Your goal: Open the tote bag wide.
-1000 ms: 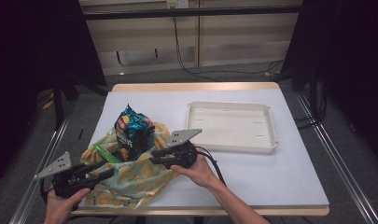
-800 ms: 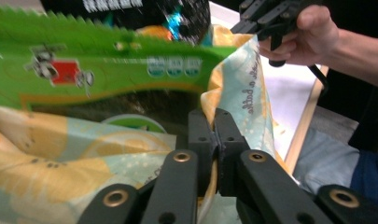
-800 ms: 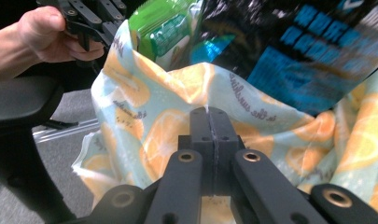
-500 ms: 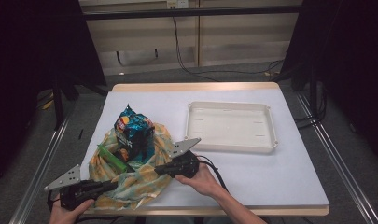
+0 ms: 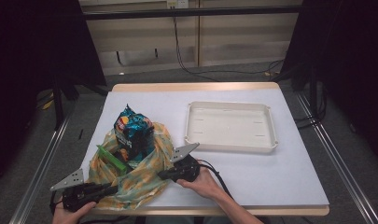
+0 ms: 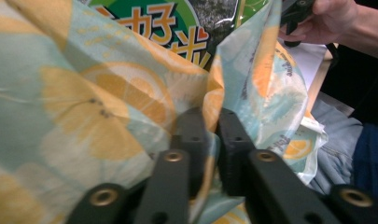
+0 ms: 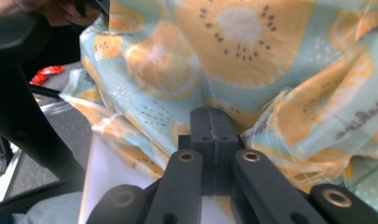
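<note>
The left gripper [image 5: 113, 187] sits at the near left corner of the table [image 5: 280, 177], its jaws pinched on the edge of a fruit-print bag [image 5: 144, 179]. In the left gripper view [image 6: 213, 135] a thin fold of the bag's fabric [image 6: 107, 130] runs up between the two black pads, which stand almost together with only the cloth between them; these jaws have just eased a little wider but the fold is between them and pressed. Straight ahead of the jaws, a dark snack packet [image 6: 186, 28] with green and orange print stands inside the bag.

The right gripper [image 5: 162, 176] lies at the bag's opposite edge. In the right gripper view [image 7: 213, 140] its pads meet flush, clamped tight on the bag's rim [image 7: 233, 70], with the cloth bunching up beyond and to either side of the tips.

From the high view the bag slumps between the two grippers, and a blue crinkled packet [image 5: 133, 130] stands upright in it just beyond them, with a green packet [image 5: 113, 159] leaning beside it nearer the left gripper. A white tray [image 5: 231, 144] rests farther off, past the right gripper and clear of it.
</note>
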Action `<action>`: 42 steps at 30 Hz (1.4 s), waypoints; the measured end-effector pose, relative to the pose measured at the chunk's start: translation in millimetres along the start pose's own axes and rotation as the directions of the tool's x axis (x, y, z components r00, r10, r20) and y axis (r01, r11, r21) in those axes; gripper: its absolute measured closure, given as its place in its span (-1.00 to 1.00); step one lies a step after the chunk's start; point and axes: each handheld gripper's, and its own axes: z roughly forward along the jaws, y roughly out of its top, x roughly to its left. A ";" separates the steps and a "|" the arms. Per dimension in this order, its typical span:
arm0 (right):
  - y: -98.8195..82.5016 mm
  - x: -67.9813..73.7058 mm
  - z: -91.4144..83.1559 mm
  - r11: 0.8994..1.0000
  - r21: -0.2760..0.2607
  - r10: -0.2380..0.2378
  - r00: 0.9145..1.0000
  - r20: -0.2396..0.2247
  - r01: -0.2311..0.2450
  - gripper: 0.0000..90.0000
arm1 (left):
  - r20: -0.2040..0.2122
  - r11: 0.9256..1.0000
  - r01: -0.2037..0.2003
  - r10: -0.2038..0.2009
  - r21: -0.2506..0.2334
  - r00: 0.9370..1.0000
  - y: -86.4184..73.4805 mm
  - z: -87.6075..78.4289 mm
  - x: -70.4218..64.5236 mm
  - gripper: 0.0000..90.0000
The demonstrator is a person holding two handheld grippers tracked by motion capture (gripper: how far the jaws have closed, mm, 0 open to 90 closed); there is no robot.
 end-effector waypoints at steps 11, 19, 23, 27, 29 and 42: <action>14.5 -0.3 -28.5 0.993 -0.121 0.004 1.000 0.010 -0.003 0.49 | -0.029 0.990 -0.004 0.000 -0.141 1.000 26.1 -10.4 -29.6 0.19; 30.3 -1.7 -52.6 0.985 -0.174 0.035 0.997 0.067 -0.022 0.05 | -0.026 0.981 -0.044 0.040 -0.189 0.999 50.9 -4.0 -55.4 -0.07; 40.4 -4.4 -61.0 0.981 -0.192 0.041 0.995 0.087 -0.024 -0.08 | -0.018 0.984 -0.050 0.047 -0.172 0.999 66.5 8.8 -62.0 -0.12; 50.9 -9.9 -67.8 0.975 -0.221 0.063 0.992 0.113 -0.036 -0.23 | 0.008 0.985 -0.042 0.044 -0.165 0.999 76.0 29.5 -66.3 -0.12; 56.0 -13.3 -70.7 0.970 -0.240 0.077 0.989 0.124 -0.045 -0.29 | 0.004 0.985 -0.046 0.048 -0.168 0.999 74.7 40.6 -69.3 -0.14; 81.7 -23.0 -56.1 0.962 -0.269 0.099 0.983 0.157 -0.054 -0.64 | -0.021 0.986 -0.070 0.068 -0.149 0.997 61.7 46.8 -71.3 -0.46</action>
